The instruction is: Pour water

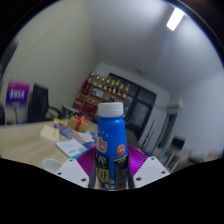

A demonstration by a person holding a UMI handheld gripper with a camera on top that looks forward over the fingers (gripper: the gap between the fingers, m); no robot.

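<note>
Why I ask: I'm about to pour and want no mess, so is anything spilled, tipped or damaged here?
Nothing stands out. The blue bottle is upright between the tool fingers, white cap on, no water visible on the table. Papers lie cluttered beyond it, but nothing looks spilled.

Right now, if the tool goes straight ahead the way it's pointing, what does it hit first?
Nothing new: the tool already has the blue bottle upright between its fingers, apparently gripped. Beyond that, the cluttered table lies off to one side; depth past the bottle is unclear.
</note>
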